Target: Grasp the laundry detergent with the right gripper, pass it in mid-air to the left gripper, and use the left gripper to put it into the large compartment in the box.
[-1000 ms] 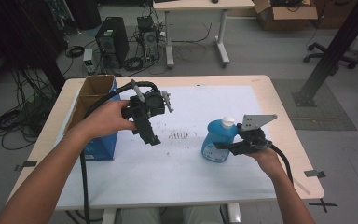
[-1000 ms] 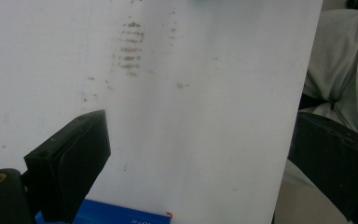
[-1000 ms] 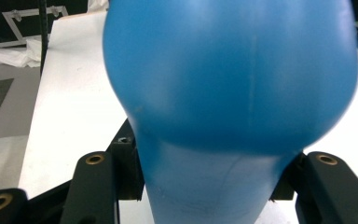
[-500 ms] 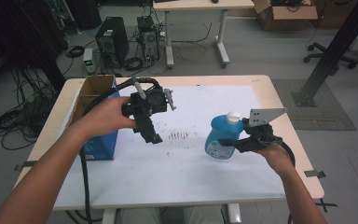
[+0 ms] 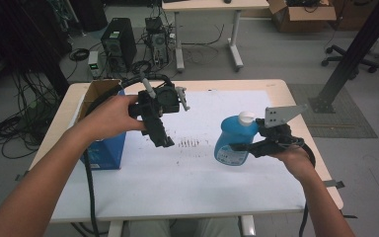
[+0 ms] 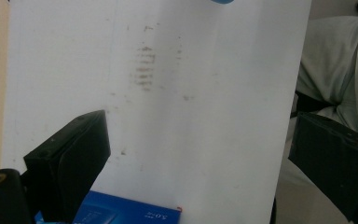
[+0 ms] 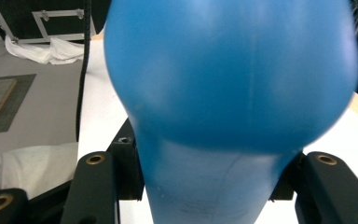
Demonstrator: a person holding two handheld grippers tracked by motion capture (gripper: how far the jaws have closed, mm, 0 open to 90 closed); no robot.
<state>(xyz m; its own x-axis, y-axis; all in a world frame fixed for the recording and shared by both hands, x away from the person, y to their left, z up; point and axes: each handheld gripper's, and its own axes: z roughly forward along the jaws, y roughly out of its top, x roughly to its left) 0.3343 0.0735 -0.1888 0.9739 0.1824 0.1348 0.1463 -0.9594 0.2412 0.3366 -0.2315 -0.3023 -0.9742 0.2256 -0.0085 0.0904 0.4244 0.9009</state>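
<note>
While left tongs [image 5: 164, 140] gape, seemingly empty, right tongs [image 5: 238, 146] clench blue bottle [image 5: 232, 139].

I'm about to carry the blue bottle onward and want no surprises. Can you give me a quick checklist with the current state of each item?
1. Right gripper shut on the blue bottle: ok, jaws press both its sides in the right gripper view.
2. Bottle upright: ok, slightly tilted.
3. White cap on: ok; how tight, cannot tell.
4. Bottle lifted off the white sheet: cannot tell.
5. Left gripper free: ok, jaws open, nothing between them.
6. Blue box apart from the bottle: ok, at the table's left.
</note>
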